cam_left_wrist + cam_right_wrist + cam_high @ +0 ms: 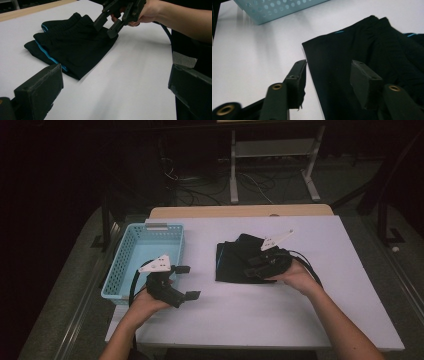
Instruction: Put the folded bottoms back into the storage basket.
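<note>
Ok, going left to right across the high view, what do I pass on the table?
Blue basket → left gripper → folded black garment → right gripper, at the garment's near right edge.

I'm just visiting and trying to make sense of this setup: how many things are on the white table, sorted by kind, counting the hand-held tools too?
Folded black garments with blue trim: 1
Light blue plastic baskets: 1
Hand-held grippers: 2, the left gripper and the right gripper
Total: 4
</note>
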A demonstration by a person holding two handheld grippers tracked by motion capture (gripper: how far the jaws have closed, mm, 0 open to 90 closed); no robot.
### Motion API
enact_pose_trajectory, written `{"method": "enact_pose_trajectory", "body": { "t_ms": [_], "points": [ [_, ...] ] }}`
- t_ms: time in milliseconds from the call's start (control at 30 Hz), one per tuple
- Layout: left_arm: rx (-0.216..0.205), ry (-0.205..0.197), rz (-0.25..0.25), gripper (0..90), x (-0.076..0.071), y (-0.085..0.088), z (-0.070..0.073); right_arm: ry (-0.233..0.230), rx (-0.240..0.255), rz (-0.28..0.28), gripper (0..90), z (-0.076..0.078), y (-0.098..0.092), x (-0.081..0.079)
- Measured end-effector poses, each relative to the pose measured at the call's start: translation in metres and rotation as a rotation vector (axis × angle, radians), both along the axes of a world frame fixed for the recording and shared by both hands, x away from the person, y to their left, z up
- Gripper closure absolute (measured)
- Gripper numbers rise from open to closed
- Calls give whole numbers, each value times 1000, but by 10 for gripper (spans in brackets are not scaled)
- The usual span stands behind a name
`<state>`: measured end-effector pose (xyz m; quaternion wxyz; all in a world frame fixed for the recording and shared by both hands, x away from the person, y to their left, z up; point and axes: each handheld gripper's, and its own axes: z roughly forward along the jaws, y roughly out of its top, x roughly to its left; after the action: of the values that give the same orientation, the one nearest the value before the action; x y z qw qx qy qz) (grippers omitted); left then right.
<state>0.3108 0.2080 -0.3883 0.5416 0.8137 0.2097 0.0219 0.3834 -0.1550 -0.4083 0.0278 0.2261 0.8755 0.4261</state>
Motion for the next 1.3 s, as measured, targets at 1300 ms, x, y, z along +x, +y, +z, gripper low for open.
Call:
{"method": "enact_pose_trajectory", "body": {
  "t_ms": [1300],
  "points": [
    [4,4,-2,0,0,0,-1,-79,-184,119,578,-38,16,-7]
  ]
}}
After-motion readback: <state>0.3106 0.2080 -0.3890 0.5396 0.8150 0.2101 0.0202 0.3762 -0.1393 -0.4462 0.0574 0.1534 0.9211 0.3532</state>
